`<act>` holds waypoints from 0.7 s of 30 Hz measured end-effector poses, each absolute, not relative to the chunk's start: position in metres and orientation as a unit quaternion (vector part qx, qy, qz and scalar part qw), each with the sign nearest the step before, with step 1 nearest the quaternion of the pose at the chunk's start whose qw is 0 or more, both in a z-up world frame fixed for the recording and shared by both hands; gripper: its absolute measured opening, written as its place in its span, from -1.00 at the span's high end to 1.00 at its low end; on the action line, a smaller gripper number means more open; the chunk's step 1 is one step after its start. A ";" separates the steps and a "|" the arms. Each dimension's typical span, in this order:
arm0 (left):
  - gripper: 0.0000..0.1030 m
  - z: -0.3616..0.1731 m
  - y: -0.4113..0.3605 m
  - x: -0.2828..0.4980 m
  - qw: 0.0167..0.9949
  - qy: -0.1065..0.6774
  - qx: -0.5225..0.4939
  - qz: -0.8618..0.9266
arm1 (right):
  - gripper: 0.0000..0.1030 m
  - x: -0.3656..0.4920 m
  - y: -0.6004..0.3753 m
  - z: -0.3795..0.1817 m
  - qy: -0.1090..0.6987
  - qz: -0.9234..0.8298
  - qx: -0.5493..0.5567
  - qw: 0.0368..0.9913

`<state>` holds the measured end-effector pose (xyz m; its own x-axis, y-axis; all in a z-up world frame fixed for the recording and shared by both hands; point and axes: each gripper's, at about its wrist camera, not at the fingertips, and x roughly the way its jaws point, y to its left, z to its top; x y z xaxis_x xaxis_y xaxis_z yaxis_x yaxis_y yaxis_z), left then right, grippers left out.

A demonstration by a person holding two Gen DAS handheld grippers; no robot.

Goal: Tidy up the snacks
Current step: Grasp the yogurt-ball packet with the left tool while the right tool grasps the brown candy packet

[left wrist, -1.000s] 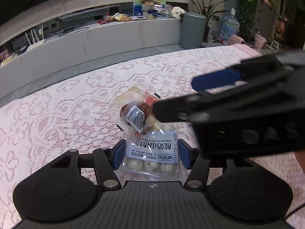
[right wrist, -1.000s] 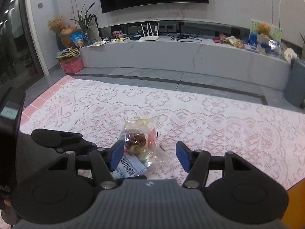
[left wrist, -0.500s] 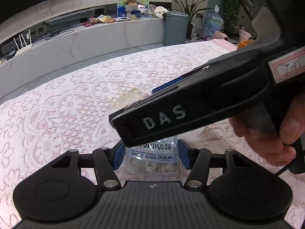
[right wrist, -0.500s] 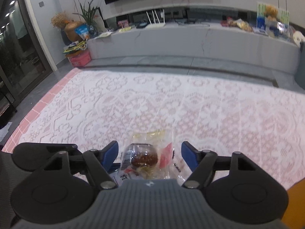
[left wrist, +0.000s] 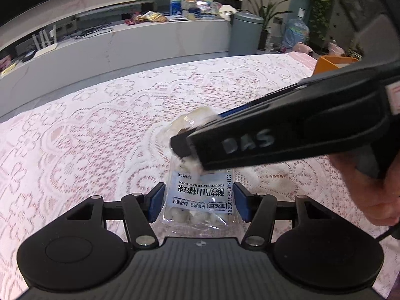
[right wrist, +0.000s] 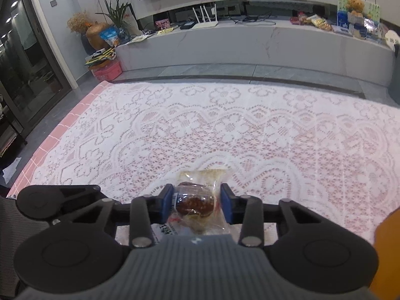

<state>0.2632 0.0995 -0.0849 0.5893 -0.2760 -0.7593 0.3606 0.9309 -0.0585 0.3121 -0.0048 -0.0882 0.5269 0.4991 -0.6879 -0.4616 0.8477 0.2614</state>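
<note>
On the pink lace tablecloth [right wrist: 250,130] 2 snack packets lie together near the front edge, one partly on top of the other. The left gripper [left wrist: 198,201] has its 2 blue pads on either side of the yogurt-coated hawthorn packet [left wrist: 200,200], a clear bag with a pale blue label and white balls showing at its near end. The pads stand at the bag's edges and appear to pinch it, though the film is clear and the contact is hard to judge.

The right gripper [right wrist: 197,202] is closing its jaws around the second packet [right wrist: 196,200], a clear wrapper with a dark brown round sweet inside. In the right wrist view both blue pads press against the wrapper's sides, and its crinkled yellowish end sticks out on the far side of the fingers. In the left wrist view the right gripper's black body crosses from the right over the far end of the hawthorn packet, and a hand [left wrist: 372,190] grips its handle at the right edge.

Far behind, a long grey TV bench [right wrist: 250,42] carries a white router [right wrist: 206,18] and a teddy bear [right wrist: 355,5]. An orange box [left wrist: 332,63] sits at the cloth's far right corner.
</note>
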 end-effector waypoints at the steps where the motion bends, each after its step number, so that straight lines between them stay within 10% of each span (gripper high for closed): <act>1: -0.28 -0.083 0.101 0.262 0.891 0.417 0.048 -0.174 | 0.26 0.309 -0.006 -0.084 0.399 0.275 0.025 0.874; 21: -0.29 -0.002 0.099 0.168 0.920 0.377 0.004 -0.104 | 0.26 0.209 -0.064 0.003 0.370 0.241 -0.002 0.897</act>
